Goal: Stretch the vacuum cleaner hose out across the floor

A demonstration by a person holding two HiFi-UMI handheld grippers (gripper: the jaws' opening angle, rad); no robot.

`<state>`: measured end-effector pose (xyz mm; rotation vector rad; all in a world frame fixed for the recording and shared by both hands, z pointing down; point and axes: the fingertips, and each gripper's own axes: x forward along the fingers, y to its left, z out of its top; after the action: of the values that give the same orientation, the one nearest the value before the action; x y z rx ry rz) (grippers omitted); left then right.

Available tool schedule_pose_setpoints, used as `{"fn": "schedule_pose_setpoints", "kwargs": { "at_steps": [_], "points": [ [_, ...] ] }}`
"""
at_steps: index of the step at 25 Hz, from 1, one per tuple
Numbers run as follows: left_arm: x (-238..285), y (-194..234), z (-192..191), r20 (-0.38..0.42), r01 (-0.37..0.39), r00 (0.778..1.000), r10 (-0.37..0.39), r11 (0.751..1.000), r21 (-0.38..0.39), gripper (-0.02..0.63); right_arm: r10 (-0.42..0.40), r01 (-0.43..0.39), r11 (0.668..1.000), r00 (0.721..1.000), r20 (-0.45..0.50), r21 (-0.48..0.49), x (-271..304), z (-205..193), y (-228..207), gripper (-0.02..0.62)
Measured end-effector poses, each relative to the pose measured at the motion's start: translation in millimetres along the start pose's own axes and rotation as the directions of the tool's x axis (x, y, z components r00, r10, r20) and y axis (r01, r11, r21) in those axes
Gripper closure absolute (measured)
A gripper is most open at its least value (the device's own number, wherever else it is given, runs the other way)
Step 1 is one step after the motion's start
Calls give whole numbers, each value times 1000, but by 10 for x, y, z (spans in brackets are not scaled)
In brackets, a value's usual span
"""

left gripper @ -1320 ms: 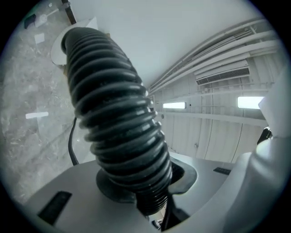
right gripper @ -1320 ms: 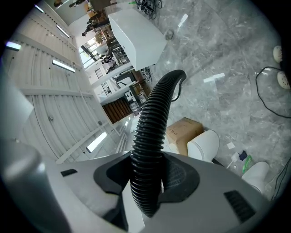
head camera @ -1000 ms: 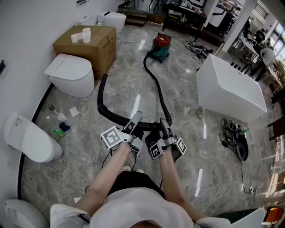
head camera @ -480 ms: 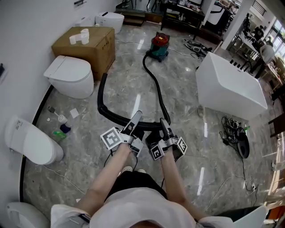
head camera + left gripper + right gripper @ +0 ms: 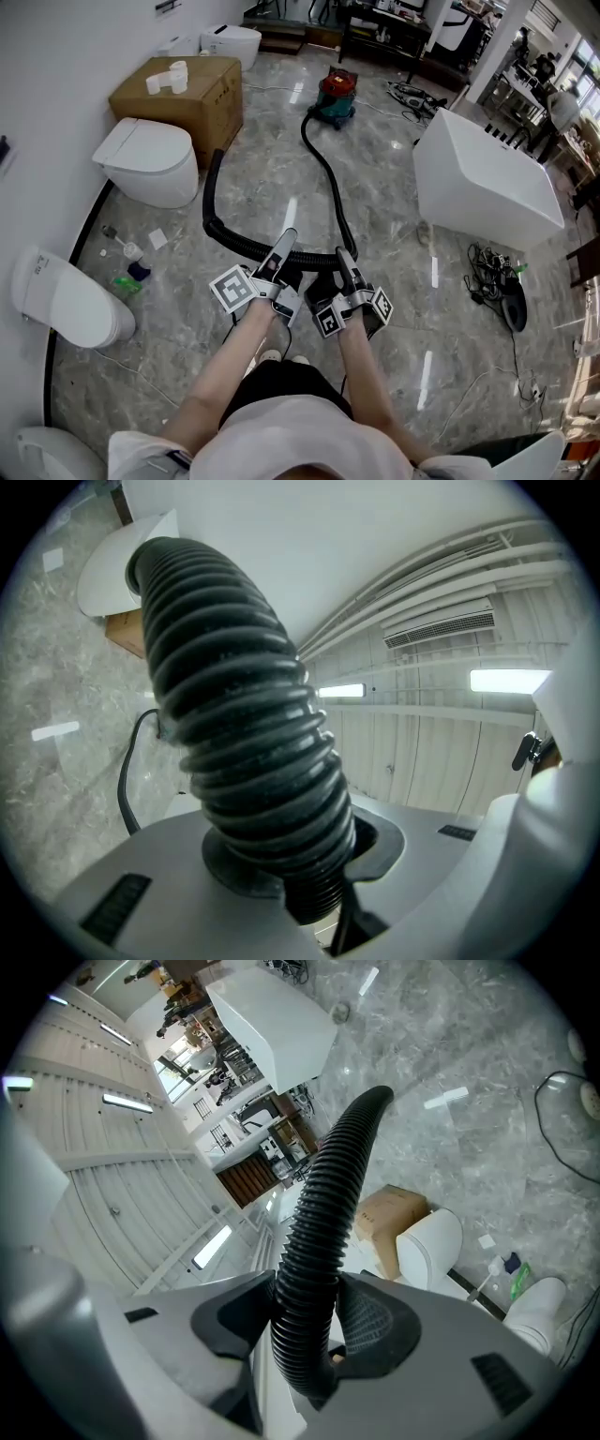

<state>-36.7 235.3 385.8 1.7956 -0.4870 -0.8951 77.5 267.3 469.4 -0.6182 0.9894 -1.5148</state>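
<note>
A black ribbed vacuum hose point(image 5: 325, 178) runs from the red and green vacuum cleaner point(image 5: 337, 97) down the marble floor to my two grippers. From there it curls left and back up to its free end point(image 5: 215, 169). My left gripper point(image 5: 288, 236) is shut on the hose point(image 5: 244, 733), which fills the left gripper view between the grey jaws point(image 5: 300, 855). Just to its right, my right gripper point(image 5: 343, 255) is shut on the hose point(image 5: 323, 1213), with the dark pads point(image 5: 375, 1321) pressing on both sides. The two holds sit close together.
A white toilet point(image 5: 148, 157) and a cardboard box point(image 5: 187, 94) stand left of the hose loop. Another toilet point(image 5: 66, 298) is nearer, with small bottles point(image 5: 131, 272) beside it. A white bathtub point(image 5: 483, 187) stands at the right, with tangled cables point(image 5: 492, 286) below it.
Both grippers keep their hold on the hose. The hose's free end has edged slightly up and left in the head view.
</note>
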Motion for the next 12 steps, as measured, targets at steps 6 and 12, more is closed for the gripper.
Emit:
{"fn": "schedule_pose_setpoints", "kwargs": {
  "at_steps": [6,12],
  "points": [
    [32,-17,213,21,-7,1000,6,999,40,486,7,-6,1000,998,-69,10,-9,-165,-48,405],
    [93,-15,389,-23,-35,999,39,989,145,488,29,-25,999,988,-149,32,-57,-240,-88,405]
  ]
}}
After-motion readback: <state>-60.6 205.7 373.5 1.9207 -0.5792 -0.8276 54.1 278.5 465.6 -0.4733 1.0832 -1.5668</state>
